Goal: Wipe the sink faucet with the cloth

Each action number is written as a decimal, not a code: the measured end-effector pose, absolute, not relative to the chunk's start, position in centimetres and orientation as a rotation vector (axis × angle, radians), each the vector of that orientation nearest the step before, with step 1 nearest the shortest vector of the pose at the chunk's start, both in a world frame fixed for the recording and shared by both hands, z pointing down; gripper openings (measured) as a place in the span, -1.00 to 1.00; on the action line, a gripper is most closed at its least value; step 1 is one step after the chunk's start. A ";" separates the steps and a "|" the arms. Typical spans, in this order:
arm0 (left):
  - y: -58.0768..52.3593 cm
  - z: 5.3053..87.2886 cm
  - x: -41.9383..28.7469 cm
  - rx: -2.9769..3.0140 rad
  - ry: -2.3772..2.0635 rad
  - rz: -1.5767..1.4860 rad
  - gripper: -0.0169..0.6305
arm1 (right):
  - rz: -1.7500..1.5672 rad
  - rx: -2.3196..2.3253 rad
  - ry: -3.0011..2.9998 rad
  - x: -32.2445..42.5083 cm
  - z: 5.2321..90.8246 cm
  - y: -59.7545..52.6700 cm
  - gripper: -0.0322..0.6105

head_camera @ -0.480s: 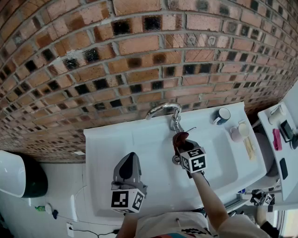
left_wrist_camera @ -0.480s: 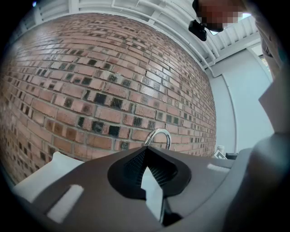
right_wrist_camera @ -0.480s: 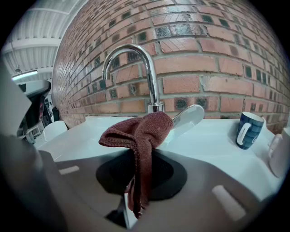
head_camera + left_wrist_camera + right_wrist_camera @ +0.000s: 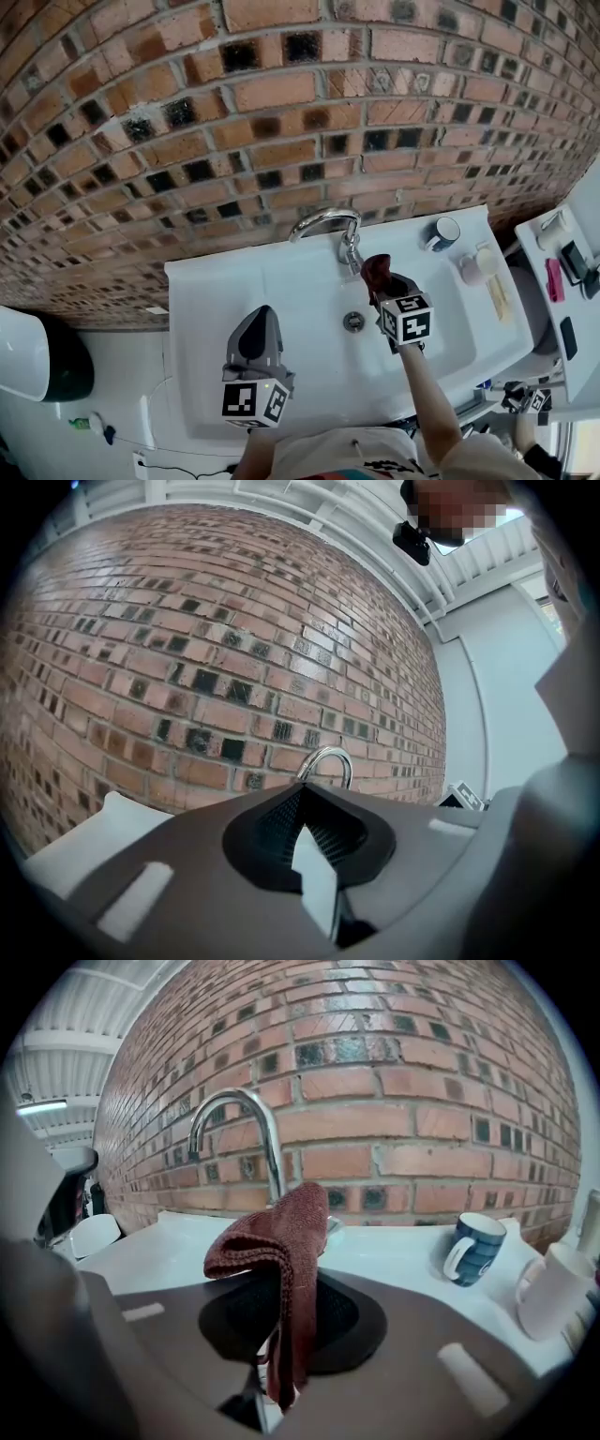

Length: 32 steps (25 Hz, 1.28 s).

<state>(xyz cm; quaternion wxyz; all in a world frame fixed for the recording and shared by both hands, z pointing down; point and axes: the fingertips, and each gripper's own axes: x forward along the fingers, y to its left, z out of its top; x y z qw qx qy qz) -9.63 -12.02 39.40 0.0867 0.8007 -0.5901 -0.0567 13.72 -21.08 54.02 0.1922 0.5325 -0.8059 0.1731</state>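
Maroon cloth [image 4: 286, 1232]: was clamped between the right gripper [image 4: 381, 281] jaws, draped just beside the faucet [image 4: 330, 223] stem.
Left gripper [image 4: 302, 794]: jaws were together, holding nothing, over the white sink [image 4: 211, 286].

The cloth [image 4: 281, 1232] is dark maroon, the faucet [image 4: 274, 1157] shiny silver and the sink [image 4: 281, 291] plain white. On the far side, the wall [image 4: 281, 112] is red-brown brick with grey mortar and scattered black bricks. At the right, a mug [image 4: 476, 1244] is dark blue with pale bands.
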 end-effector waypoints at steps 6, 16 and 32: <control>-11.9 39.3 -8.5 2.415 -1.730 -0.169 -0.93 | 0.431 1.631 -2.205 18.3 51.6 -21.9 -0.74; -11.7 39.4 -9.0 2.392 -1.750 -0.177 -0.93 | 0.643 1.322 -2.267 8.4 56.9 -18.7 -0.75; -12.0 39.8 -10.0 2.363 -1.752 -0.199 -0.93 | 0.668 1.419 -2.307 7.3 52.5 -24.0 -0.75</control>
